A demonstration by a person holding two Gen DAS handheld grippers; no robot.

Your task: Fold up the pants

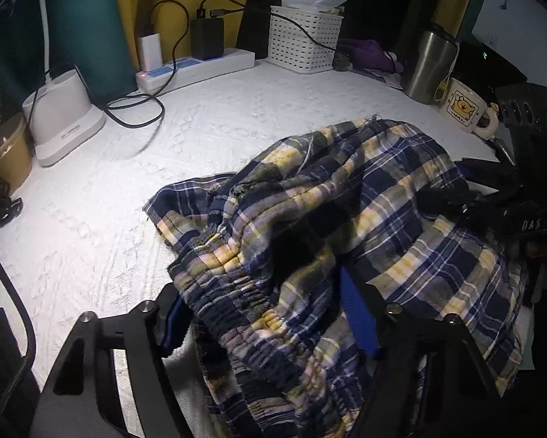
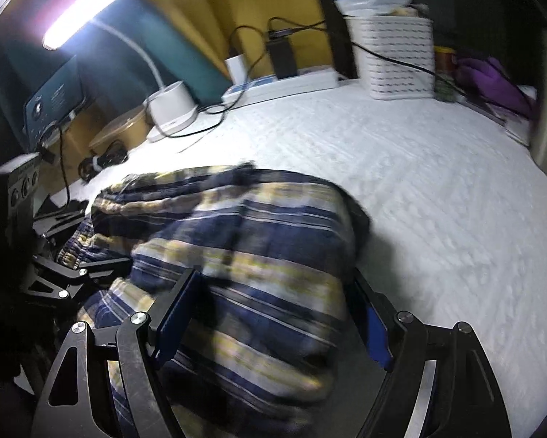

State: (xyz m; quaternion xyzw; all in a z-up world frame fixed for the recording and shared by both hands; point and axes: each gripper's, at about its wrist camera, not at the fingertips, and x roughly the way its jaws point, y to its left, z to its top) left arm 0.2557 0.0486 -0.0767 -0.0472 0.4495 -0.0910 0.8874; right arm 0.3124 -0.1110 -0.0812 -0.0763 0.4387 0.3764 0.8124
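Left wrist view gives us the white textured table cover [image 1: 237,116], kept bare in the middle as folding room, clutter pushed to its twelve o'clock edge. Our plaid pants [image 1: 328,226] lie bunched at five o'clock. We straddle the elastic waistband with the left gripper [image 1: 262,314], jaws wide; whether the pads press cloth we cannot tell. Our right gripper [image 2: 273,314] likewise spans a fold, grip unclear.

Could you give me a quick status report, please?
Left gripper, right gripper: jaws open astride plaid pants. Pants bunched, unfolded. Nothing in the way.
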